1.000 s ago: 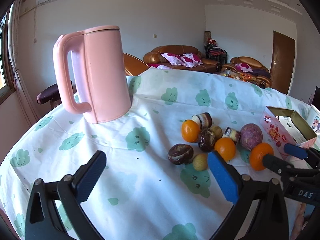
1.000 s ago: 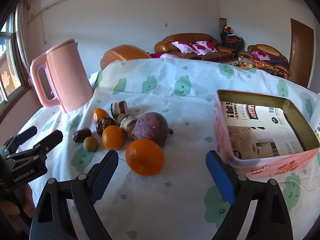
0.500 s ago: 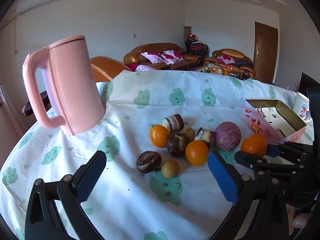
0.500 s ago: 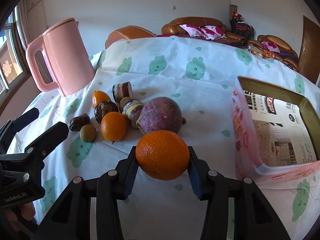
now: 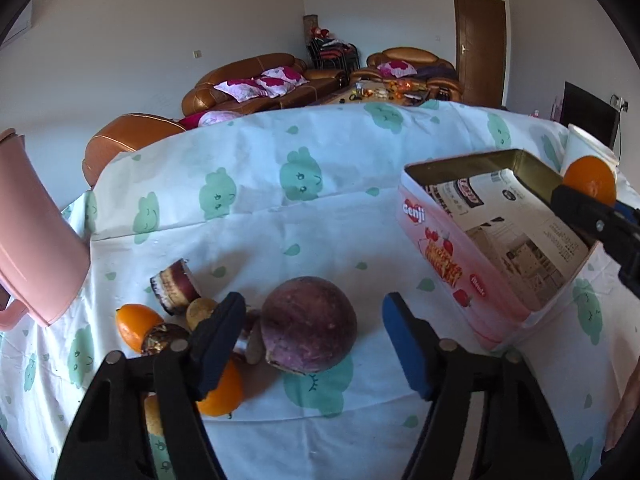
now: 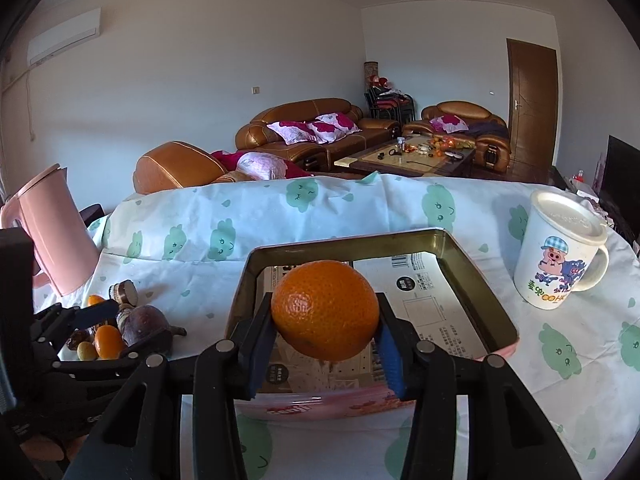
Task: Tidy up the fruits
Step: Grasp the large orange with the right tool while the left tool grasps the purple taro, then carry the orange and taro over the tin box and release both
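Observation:
My right gripper (image 6: 324, 322) is shut on an orange (image 6: 325, 310) and holds it in the air over the near end of the open pink tin box (image 6: 472, 292). The left wrist view shows that orange (image 5: 590, 180) above the box's far right rim (image 5: 532, 168). My left gripper (image 5: 312, 340) straddles a round purple fruit (image 5: 310, 328) on the cloth. Its jaws are closing, and a gap still shows between each pad and the fruit. Left of it lie two more oranges (image 5: 134, 326) and several small brown fruits, partly hidden behind the left finger (image 5: 218, 340).
A pink kettle (image 6: 56, 232) stands at the table's left. At the right, beyond the box, is a white lidded mug (image 6: 560, 256) with a cartoon print. A layered cut piece (image 5: 176, 288) sits behind the fruit pile. The box is lined with printed paper.
The right gripper closed on the orange, lifted it and carried it right, over the tin box. The left gripper swung right from the kettle side to the purple fruit and its jaws narrowed.

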`<control>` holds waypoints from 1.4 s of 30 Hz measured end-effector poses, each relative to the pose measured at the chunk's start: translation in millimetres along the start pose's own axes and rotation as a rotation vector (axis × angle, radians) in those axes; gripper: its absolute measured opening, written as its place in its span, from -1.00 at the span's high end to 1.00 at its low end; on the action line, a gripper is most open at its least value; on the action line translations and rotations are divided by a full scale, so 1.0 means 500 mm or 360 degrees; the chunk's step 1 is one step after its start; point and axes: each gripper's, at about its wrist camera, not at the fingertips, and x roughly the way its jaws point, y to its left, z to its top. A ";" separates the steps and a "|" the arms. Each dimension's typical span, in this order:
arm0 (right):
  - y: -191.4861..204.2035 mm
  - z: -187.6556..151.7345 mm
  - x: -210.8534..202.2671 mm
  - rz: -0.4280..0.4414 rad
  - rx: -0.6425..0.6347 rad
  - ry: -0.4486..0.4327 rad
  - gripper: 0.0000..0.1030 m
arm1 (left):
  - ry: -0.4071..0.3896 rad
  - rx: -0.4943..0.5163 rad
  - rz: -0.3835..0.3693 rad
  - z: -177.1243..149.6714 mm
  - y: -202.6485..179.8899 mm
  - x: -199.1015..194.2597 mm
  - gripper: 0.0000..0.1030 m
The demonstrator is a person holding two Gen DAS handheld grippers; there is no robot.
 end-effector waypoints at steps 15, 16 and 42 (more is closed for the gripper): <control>0.014 -0.019 0.012 0.0037 -0.0032 0.0045 0.06 | 0.0008 0.0075 0.0006 0.008 0.005 0.022 0.01; 0.016 -0.020 0.011 0.0030 -0.0039 0.0038 0.06 | -0.0002 0.0070 0.0016 0.008 0.007 0.021 0.02; -0.117 0.019 0.010 -0.0479 -0.0050 -0.0081 0.06 | -0.0368 -0.0003 -0.0278 0.085 -0.177 -0.050 0.01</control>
